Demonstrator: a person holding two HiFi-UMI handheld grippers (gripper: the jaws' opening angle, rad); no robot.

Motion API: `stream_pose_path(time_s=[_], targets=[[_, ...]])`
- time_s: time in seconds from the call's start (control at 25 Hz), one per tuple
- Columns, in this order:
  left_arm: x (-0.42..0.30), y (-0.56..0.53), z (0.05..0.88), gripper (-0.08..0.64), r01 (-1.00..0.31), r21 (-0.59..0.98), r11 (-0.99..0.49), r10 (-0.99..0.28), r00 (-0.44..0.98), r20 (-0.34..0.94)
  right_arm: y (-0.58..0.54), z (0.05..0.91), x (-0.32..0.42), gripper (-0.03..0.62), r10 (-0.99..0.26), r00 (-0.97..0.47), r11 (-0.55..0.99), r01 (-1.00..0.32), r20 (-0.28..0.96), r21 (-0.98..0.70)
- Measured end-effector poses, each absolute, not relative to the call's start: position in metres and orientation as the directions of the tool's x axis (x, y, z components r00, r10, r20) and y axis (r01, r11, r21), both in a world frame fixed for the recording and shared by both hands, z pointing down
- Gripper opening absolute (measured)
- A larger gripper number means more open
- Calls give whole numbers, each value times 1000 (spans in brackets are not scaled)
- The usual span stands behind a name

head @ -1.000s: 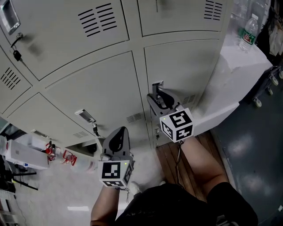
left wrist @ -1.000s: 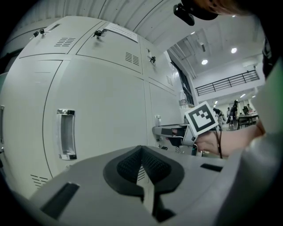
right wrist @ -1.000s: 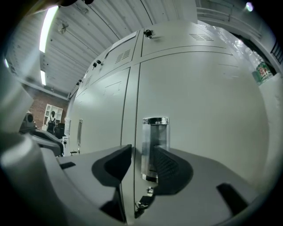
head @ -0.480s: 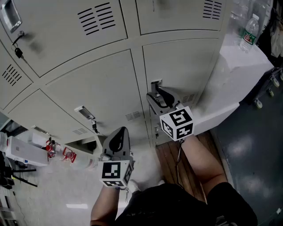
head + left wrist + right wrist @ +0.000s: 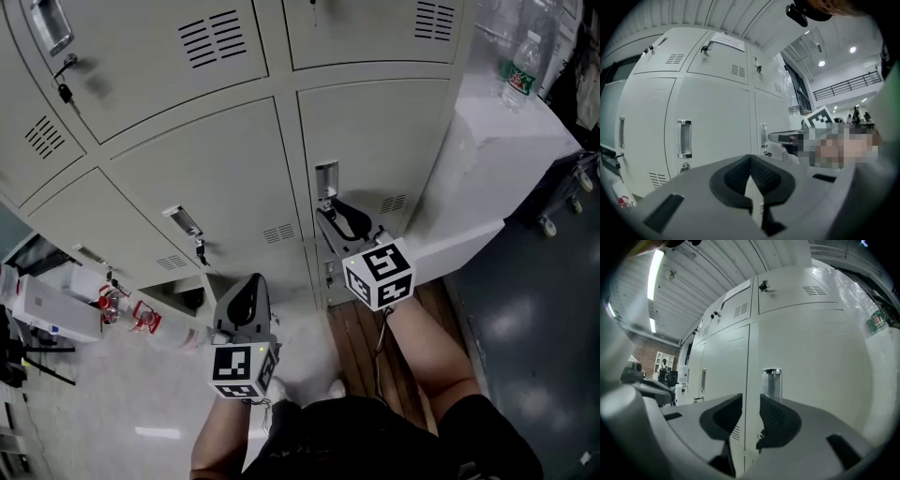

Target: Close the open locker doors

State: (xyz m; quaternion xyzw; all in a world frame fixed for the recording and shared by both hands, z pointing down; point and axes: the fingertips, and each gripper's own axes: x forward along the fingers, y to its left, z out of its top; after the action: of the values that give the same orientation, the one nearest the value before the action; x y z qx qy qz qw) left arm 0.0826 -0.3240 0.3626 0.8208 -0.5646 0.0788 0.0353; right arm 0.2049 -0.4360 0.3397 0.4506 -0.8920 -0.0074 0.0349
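A bank of pale grey lockers fills the head view, and every door in sight looks shut. My right gripper points level at the lower right door, just short of its metal handle. Its jaws have just been closing but stand open with nothing between them. In the right gripper view the handle rises just beyond the right gripper. My left gripper is shut and empty, held back from the middle door. Its pads meet at the left gripper tips in its own view.
A key bunch hangs under the middle door's handle. A water bottle stands on a white-covered ledge right of the lockers. Boxes and clutter lie on the floor at left. Caster wheels show at far right.
The right gripper has drawn back from the handle and its jaws have narrowed. The left gripper has shifted a little too, and the lockers sit slightly differently in view.
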Motion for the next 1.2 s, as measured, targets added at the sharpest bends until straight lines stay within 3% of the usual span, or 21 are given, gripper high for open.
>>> stream_pose_path(time_s=[0.12, 0.16, 0.52, 1.2], targets=[[81, -309, 367, 3, -939, -21, -342, -927, 334, 172, -416, 342, 204, 13, -791, -608, 612, -790, 67, 43], [81, -304, 369, 3, -941, -18, -337, -928, 329, 174, -410, 344, 203, 3, -786, -614, 617, -786, 71, 42], [58, -264, 379, 3, -961, -16, -277, -947, 270, 173, -367, 356, 177, 1, -743, -666, 668, -744, 71, 0], [-53, -132, 368, 5, -984, -22, -178, -975, 173, 142, -235, 369, 71, 0, -683, -722, 725, -688, 109, -15]])
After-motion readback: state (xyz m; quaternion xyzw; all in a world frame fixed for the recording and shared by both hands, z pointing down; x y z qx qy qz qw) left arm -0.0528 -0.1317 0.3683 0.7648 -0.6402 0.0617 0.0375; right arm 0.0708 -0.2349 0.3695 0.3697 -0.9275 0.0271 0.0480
